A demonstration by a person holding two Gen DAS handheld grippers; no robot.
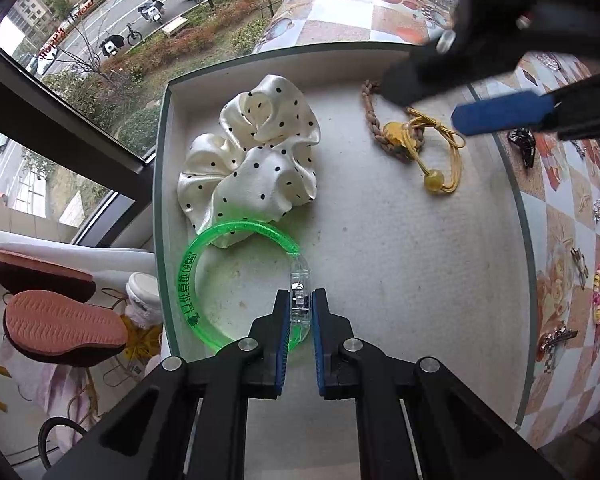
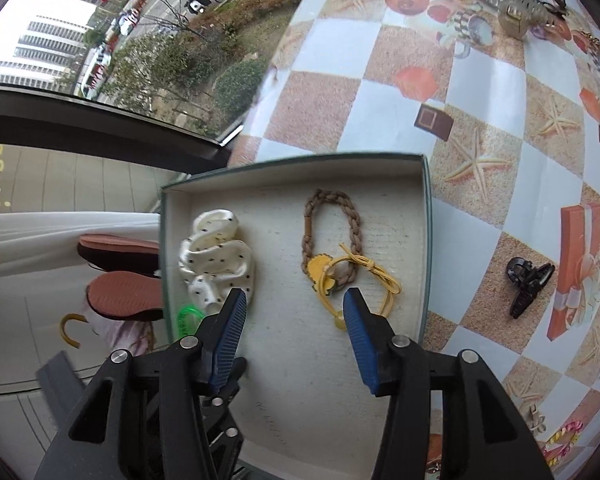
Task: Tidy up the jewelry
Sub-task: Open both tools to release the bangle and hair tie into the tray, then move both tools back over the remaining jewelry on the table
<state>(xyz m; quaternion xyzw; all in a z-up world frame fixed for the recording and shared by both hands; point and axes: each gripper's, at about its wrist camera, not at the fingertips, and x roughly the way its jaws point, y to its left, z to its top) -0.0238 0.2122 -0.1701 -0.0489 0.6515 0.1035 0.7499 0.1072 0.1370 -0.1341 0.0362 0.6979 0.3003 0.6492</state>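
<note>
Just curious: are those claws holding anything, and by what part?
The left claw pinches the green bracelet by its clear clasp. The right claw holds nothing.

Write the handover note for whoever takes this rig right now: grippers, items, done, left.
Left gripper: shut on the clear clasp of the green bangle, which lies in the box.
Right gripper: open, nothing between its pads, above the box floor.
In the box: polka-dot scrunchie, brown braided hair tie, yellow hair tie.
Done: these four items are boxed.
Left: release the bangle; black claw clip, beige claw clip and the other small clips remain on the checkered tablecloth.
</note>
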